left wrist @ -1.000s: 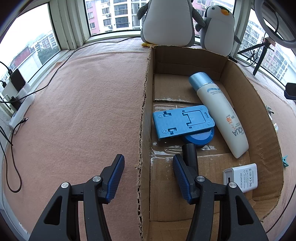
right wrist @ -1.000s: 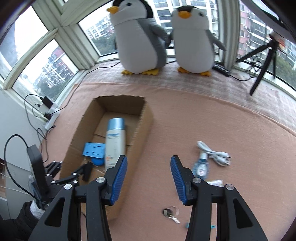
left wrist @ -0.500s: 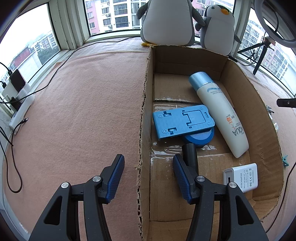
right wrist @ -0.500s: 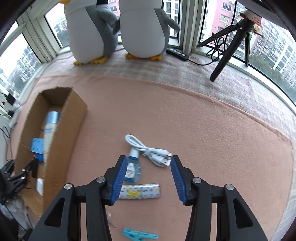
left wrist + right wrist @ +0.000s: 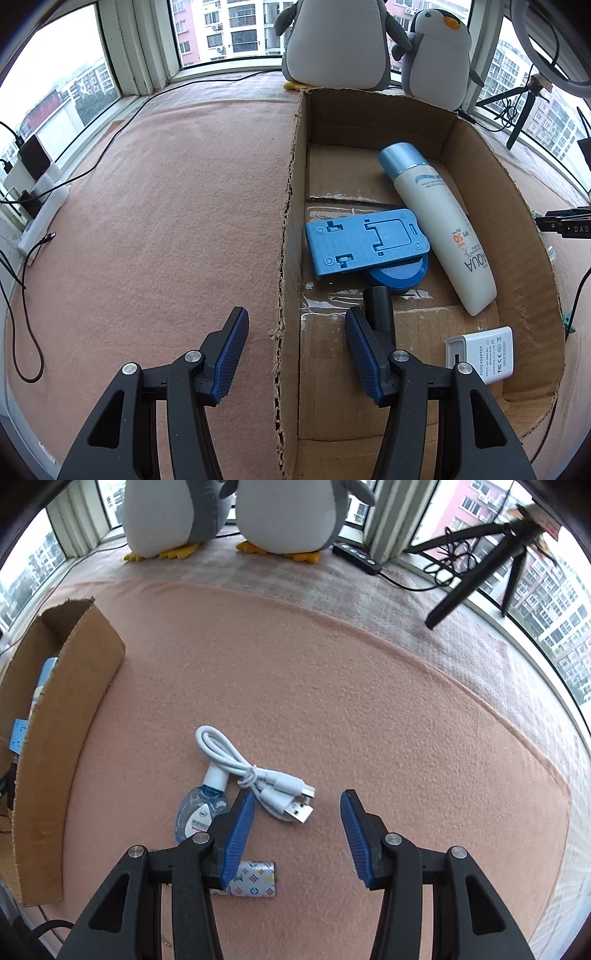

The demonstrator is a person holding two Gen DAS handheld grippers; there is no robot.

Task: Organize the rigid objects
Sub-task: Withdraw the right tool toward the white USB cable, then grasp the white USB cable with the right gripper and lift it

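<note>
My left gripper [image 5: 295, 350] is open and straddles the left wall of the cardboard box [image 5: 480, 177], holding nothing. Inside lie a blue phone stand [image 5: 365, 243], a white sunscreen bottle [image 5: 439, 221], a blue round lid [image 5: 397, 277] with a black tube [image 5: 378, 306], and a white adapter [image 5: 484, 352]. My right gripper [image 5: 297, 834] hangs open over the pink mat. Just ahead of its left finger lie a coiled white USB cable [image 5: 255, 775] and a small clear sanitizer bottle [image 5: 201, 808]. A patterned lighter [image 5: 255, 882] lies under that finger.
Two plush penguins [image 5: 229, 513] sit at the window sill. A black tripod [image 5: 480, 561] and a power strip [image 5: 356, 557] stand at the far right. Cables and chargers [image 5: 33, 173] lie along the left window. The box wall [image 5: 62, 716] rises left of the right gripper.
My right gripper has swung right and down from the box toward the cable and small bottle, which now sit close ahead. The left gripper has not moved.
</note>
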